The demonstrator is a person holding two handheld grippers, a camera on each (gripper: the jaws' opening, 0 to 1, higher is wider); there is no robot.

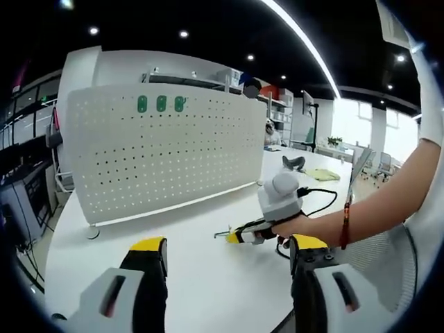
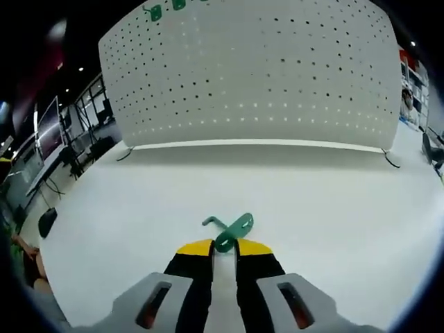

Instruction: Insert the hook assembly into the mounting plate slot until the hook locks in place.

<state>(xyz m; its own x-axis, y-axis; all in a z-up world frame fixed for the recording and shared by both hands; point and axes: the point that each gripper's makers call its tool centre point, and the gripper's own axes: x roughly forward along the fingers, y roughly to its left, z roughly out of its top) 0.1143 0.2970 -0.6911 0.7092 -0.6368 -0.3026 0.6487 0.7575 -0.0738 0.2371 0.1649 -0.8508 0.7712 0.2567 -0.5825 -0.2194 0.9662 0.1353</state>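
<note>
A white pegboard mounting plate (image 1: 163,149) (image 2: 257,76) stands upright on the white table (image 1: 194,277) (image 2: 125,208). Three green hooks (image 1: 161,104) (image 2: 156,12) hang near its top left. My right gripper (image 2: 216,248) is low over the table in front of the plate, shut on a green hook assembly (image 2: 232,227) that sticks out ahead of the jaw tips. In the left gripper view that right gripper (image 1: 234,237) comes in from the right in a person's hand, with the hook (image 1: 222,234) at its tip. My left gripper (image 1: 229,246) hovers open above the table, holding nothing.
A black cable (image 1: 322,201) and small items (image 1: 322,175) lie on the table's far right end. The pegboard's feet (image 2: 392,161) (image 1: 92,232) rest on the table. Desks and monitors stand off the table's left edge (image 2: 48,173). Shelves stand behind the plate.
</note>
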